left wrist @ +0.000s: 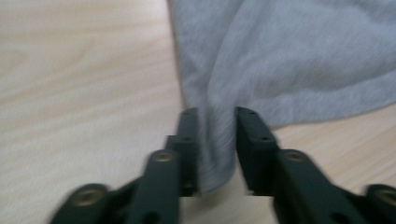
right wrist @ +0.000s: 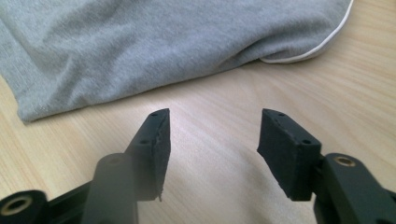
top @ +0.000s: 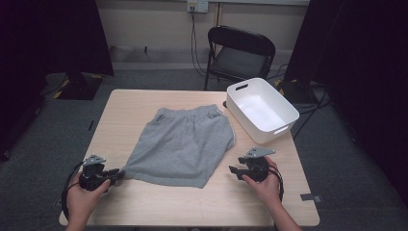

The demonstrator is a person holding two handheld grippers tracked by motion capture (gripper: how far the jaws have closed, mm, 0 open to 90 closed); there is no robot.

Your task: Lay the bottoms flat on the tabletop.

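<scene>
The pair of grey cotton jersey shorts (top: pixel 183 144) lies flat in the middle of the pale wooden table (top: pixel 159 204), waistband on the far side, leg hems toward the person, so its long axis runs from far to near. Its near-left corner tapers to a point that reaches into the left gripper (top: pixel 114 174); in the left gripper view that fold of grey cloth (left wrist: pixel 217 144) sits between the two black jaws. The left pad appears to touch it, while a gap shows on the right, so the jaws are parted around the fabric rather than pinching it. The right gripper (top: pixel 234 170) rests off the shorts' near-right hem, apart from the cloth, its jaws spread wide over bare wood with nothing between them; from it the shorts lie ahead and to the left. The left hand is thus the nearer one, and any fresh hold on that corner seems to be its job. Beyond the shorts' far-right side stands the white rectangular plastic tub (top: pixel 284 113), empty, close to the waistband
</scene>
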